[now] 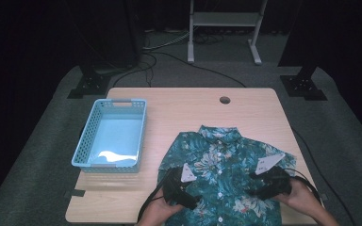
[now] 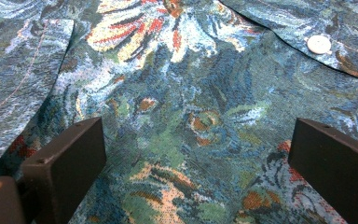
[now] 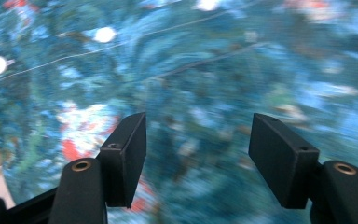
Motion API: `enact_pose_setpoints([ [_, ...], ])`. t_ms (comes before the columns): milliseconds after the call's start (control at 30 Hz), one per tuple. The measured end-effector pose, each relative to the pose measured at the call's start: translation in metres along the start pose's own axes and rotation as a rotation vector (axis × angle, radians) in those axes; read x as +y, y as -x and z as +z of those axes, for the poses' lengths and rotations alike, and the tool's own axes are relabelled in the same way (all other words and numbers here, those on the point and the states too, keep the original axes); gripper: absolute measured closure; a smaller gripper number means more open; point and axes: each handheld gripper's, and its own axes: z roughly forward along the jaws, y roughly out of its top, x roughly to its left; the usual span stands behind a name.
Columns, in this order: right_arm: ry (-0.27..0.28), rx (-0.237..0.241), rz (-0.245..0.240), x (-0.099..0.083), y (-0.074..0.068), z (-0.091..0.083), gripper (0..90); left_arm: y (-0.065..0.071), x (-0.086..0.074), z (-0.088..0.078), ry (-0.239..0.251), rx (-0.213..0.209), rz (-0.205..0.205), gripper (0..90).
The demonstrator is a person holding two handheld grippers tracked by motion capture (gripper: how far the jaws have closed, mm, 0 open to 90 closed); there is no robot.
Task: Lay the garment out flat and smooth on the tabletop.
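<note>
Basket point(image 1: 111, 135) near surface point(image 1: 179, 101) left edge. Shirt point(image 1: 221, 174) flat at near edge, right of centre, collar toward far edge. Left gripper point(image 2: 193, 163) over shirt's left side, fingers point(image 2: 70, 158) spread, cloth between and under them, button point(image 2: 319, 44) beyond. Right gripper point(image 3: 193, 154) over shirt's right side, fingers point(image 3: 126, 149) spread above blurred cloth. Hands point(image 1: 158, 212) enter from near edge, grippers angled inward.

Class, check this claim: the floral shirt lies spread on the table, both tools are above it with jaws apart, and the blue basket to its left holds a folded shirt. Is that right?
Not quite. The blue basket is empty, as the high view shows. The rest stands: the floral shirt lies spread on the table, with the left tool and right tool above it, jaws apart.
</note>
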Motion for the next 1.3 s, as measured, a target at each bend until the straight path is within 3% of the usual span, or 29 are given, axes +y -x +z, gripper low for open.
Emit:
enact_pose_setpoints([
  [100, 0.001, 0.012, -0.023, -0.002, -0.012, 0.011, 35.4, -0.001, 0.001, -0.003, 0.017, -0.012, -0.007, 11.2],
  [200, 0.023, 0.003, -0.034, -0.003, -0.019, 0.018, 33.9, -0.002, 0.004, -0.007, 0.046, 0.002, -0.002, 12.0],
  [500, 0.116, 0.011, -0.057, -0.011, -0.020, 0.022, 32.6, -0.015, 0.017, -0.010, 0.067, 0.041, 0.004, 14.2],
  [767, 0.117, 0.044, -0.105, -0.020, -0.006, 0.016, 33.5, -0.032, 0.041, 0.001, 0.025, 0.055, 0.055, 19.4],
  [1000, 0.090, 0.059, -0.129, -0.026, 0.009, 0.008, 38.0, -0.050, 0.068, 0.019, -0.052, 0.022, 0.140, 33.0],
  [1200, 0.090, 0.070, -0.139, -0.029, 0.015, 0.006, 39.8, -0.060, 0.088, 0.037, -0.104, -0.040, 0.197, 49.8],
  [1300, 0.095, 0.075, -0.132, -0.030, 0.016, 0.005, 40.3, -0.064, 0.092, 0.043, -0.123, -0.044, 0.199, 54.7],
])
